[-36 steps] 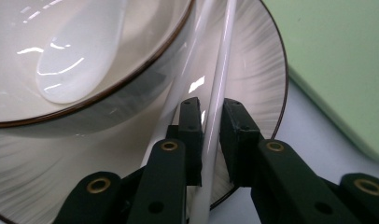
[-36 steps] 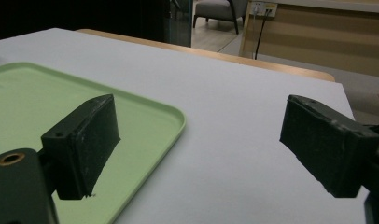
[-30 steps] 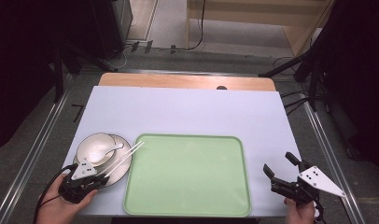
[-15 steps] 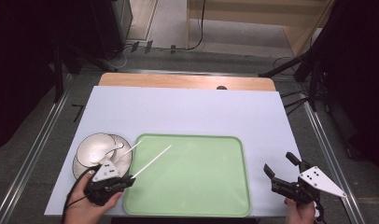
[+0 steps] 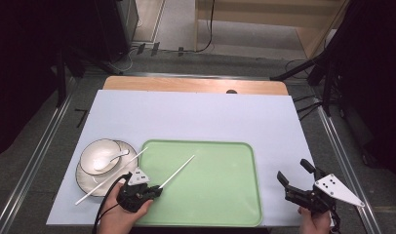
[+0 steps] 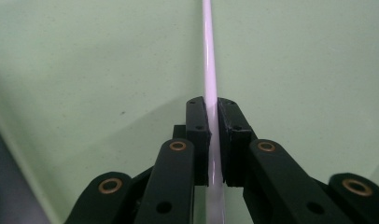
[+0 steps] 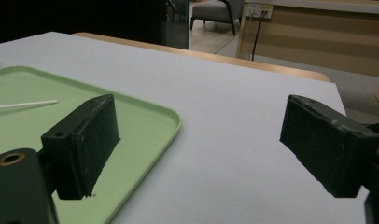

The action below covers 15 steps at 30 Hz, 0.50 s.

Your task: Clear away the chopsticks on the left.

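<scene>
Chopstick (image 5: 176,171) sits clamped at its near end in left gripper (image 5: 146,191), fingers shut tight on it; long axis runs away from fingers, up-right over tray (image 5: 225,195) near its front-left corner. 2nd chopstick (image 5: 108,179) lies across plate (image 5: 84,176) w/ bowl (image 5: 101,155), counter's front-left. Right gripper (image 5: 296,181) wide open, empty, front-right, farther off. Vs 0.5 s ago: left gripper + stick moved right, further over tray.

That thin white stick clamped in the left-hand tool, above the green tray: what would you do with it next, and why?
Probably lower it and open the fingers. The left gripper holds one chopstick over the tray, while the other chopstick lies across the plate.
</scene>
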Motion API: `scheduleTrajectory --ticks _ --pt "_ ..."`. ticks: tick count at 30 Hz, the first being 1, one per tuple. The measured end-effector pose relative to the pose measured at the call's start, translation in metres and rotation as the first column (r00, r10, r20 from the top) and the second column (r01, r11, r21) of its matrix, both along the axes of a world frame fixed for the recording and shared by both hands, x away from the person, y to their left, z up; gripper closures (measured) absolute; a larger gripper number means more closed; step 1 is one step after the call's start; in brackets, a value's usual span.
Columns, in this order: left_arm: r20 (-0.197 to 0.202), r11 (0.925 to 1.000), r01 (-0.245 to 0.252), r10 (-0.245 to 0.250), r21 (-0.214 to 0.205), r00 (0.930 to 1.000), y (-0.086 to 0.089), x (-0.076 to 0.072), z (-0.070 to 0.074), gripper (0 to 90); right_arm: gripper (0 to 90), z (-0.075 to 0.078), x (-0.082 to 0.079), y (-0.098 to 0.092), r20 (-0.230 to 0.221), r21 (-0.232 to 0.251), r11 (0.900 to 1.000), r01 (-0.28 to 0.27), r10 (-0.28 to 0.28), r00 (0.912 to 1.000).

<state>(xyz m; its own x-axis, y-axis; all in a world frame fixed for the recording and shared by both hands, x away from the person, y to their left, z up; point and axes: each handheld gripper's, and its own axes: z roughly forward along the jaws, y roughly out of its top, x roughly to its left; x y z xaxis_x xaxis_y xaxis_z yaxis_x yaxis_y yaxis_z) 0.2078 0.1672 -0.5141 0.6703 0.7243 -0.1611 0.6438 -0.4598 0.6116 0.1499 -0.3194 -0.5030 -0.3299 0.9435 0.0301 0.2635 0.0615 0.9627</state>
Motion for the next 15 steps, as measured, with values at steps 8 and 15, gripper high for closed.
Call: scheduleTrajectory --ticks 8,15 --pt "-0.006 0.9986 0.003 -0.003 -0.053 1.0 0.002 0.006 0.004 71.7 11.5 0.001 0.0 0.001 0.002 -0.004 1.0 -0.002 0.002 1.0" --pt "0.008 0.9977 0.061 -0.06 -0.032 0.9981 -0.031 0.017 0.002 90.0 11.5 0.0 0.001 0.002 -0.001 -0.004 1.0 -0.003 0.003 1.0"
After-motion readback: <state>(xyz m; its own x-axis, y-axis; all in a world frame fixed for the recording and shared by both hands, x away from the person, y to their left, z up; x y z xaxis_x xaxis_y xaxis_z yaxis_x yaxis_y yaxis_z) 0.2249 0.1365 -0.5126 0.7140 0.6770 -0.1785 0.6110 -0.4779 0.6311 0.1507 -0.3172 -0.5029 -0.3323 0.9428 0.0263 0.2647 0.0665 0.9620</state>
